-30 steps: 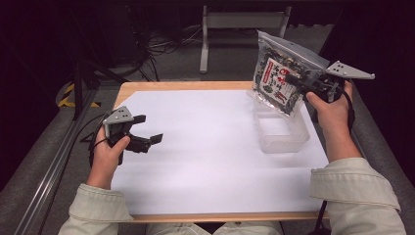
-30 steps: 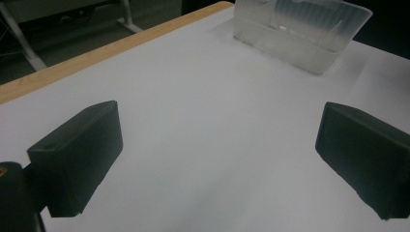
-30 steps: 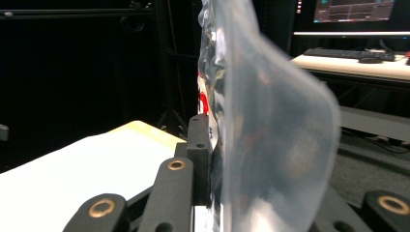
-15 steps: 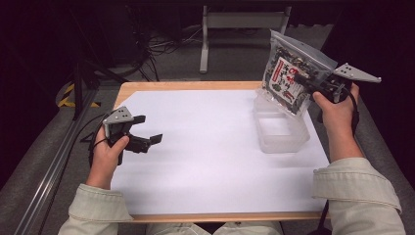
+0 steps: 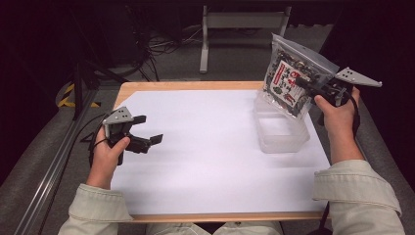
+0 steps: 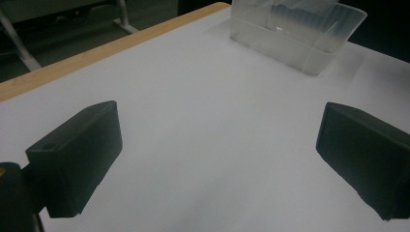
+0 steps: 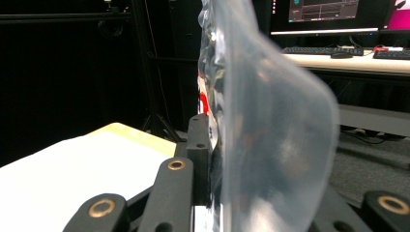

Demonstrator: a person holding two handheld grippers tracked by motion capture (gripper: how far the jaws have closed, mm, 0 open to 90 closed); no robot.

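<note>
white table [image 5: 205, 161] | clear bag [image 5: 291, 81] clamped between right gripper [image 5: 307, 88] jaws; above tub [image 5: 281, 132]

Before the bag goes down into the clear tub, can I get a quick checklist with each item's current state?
1. Grip on the bag: the right gripper pinches the plastic bag at one edge: ok.
2. Bag clear of the table: it hangs tilted in the air: ok.
3. Bag above the clear tub: it sits over the tub's far end, not centred: not ok.
4. Tub empty: nothing seen inside from the high view or the left gripper view: ok.
5. Left gripper out of the way: open and apart from the tub: ok.
6. Bag sealed: cannot tell.
</note>
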